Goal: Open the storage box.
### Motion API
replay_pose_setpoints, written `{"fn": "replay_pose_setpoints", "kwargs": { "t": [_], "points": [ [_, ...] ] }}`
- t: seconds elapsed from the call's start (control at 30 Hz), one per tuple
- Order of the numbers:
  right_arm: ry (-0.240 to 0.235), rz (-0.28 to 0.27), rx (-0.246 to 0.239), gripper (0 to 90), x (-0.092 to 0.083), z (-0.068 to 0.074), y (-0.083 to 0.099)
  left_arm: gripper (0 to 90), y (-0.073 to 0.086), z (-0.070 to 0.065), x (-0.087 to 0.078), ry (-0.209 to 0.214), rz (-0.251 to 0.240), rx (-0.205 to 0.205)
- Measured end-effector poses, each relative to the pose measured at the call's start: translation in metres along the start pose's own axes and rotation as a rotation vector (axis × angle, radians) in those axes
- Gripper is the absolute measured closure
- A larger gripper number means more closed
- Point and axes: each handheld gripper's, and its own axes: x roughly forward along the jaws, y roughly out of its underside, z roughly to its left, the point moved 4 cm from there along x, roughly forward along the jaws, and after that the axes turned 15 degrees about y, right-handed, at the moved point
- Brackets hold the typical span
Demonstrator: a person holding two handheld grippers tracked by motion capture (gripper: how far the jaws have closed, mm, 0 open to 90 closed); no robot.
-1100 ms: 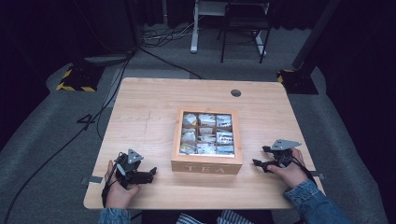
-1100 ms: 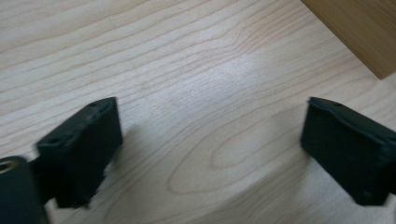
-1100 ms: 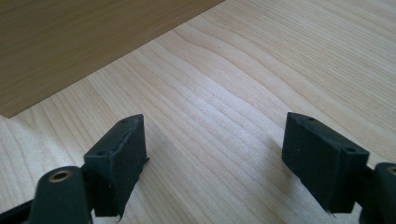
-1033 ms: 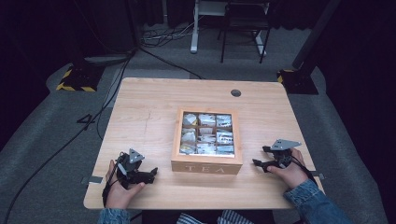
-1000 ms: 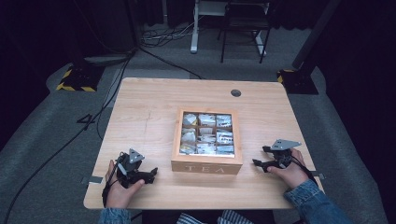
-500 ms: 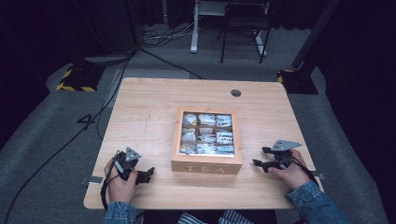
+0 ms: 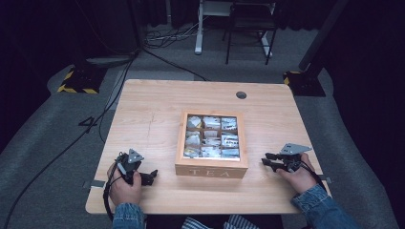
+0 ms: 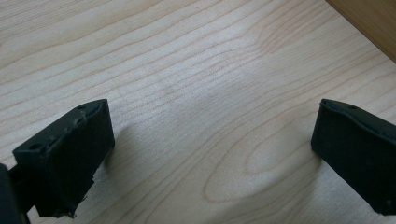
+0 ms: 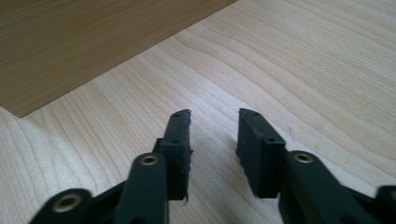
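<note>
At the near edge of the wooden table (image 7: 157, 119), the person's left hand (image 7: 125, 187) holds the left hand-held gripper (image 7: 152, 176) just off the tea box's near-left corner. Its jaws stand wide apart with bare wood between them, gripping nothing; in the left gripper view the left hand-held gripper (image 8: 210, 154) hangs close over the tabletop, and a sliver of the box's side shows at the upper right corner.

On the opposite side of the box, the right hand (image 7: 297, 175), in a denim sleeve (image 7: 321, 208), holds the right hand-held gripper (image 7: 266, 162) near the box's near-right corner, pointing toward it but apart from it. Its jaws are parted by a narrow gap and hold nothing; in the right gripper view the right hand-held gripper (image 9: 215, 122) faces the box's plain wooden side.

The wooden tea box (image 7: 211, 169), marked TEA on its near face, sits between the two grippers at the table's middle, its nine compartments filled with tea bags (image 7: 211, 138).

Beyond the box, a round cable hole (image 7: 241, 95) sits near the table's far edge. Farther still, cables (image 7: 167, 36) lie on the grey floor.
</note>
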Motion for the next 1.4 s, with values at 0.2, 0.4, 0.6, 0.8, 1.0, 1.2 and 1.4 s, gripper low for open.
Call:
{"fn": "replay_pose_setpoints", "kwargs": {
  "t": [0.2, 0.4, 0.6, 0.8, 1.0, 1.2, 1.4],
  "points": [
    [0.006, 0.017, -0.031, 90.0, -0.003, -0.002, 0.0, 0.2, 0.0, 0.0, 0.0, 0.002, -0.002, 0.002],
    [-0.032, -0.001, 0.031, 90.0, -0.015, -0.002, -0.01, 0.2, 0.0, 0.0, 0.0, 0.0, -0.002, 0.0],
    [-0.078, -0.042, 0.078, 90.0, -0.03, -0.002, -0.019, 0.2, 0.0, 0.0, 0.0, 0.001, -0.002, -0.001],
    [-0.113, -0.108, 0.089, 90.0, -0.048, 0.0, -0.029, 0.2, 0.0, 0.0, 0.0, 0.001, -0.002, 0.0],
    [-0.112, -0.137, 0.055, 90.0, -0.057, 0.003, -0.034, 0.2, 0.0, 0.0, 0.0, 0.002, -0.001, 0.002],
    [-0.146, -0.157, 0.025, 90.0, -0.065, 0.011, -0.04, 0.2, 0.0, 0.0, 0.0, 0.001, 0.0, -0.001],
    [-0.206, -0.162, -0.016, 90.0, -0.067, 0.028, -0.045, 0.2, 0.0, 0.0, 0.0, 0.002, -0.002, 0.0]
  ]
}}
